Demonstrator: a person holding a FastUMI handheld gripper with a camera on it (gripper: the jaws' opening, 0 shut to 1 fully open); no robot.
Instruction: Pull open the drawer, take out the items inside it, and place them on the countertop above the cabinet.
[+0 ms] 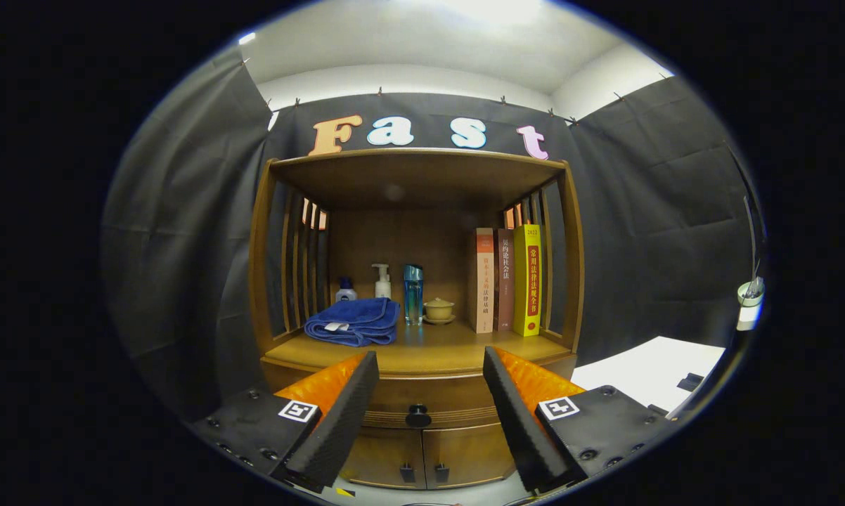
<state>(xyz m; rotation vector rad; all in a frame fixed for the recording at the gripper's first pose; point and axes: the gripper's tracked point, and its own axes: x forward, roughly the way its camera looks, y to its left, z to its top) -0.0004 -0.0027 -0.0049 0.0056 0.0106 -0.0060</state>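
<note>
Gripper [429, 393] hangs wide open, holding nothing, before the wooden cabinet [415, 281]. Drawer [422, 404] looks shut, knob [417, 415] between the fingers. Countertop [429, 351]: books [503, 280] at right edge, blue towel [354, 321] left, bottles behind.

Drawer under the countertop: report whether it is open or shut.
Shut: the drawer front sits flush with the cabinet, knob untouched between the open gripper's fingers.
</note>
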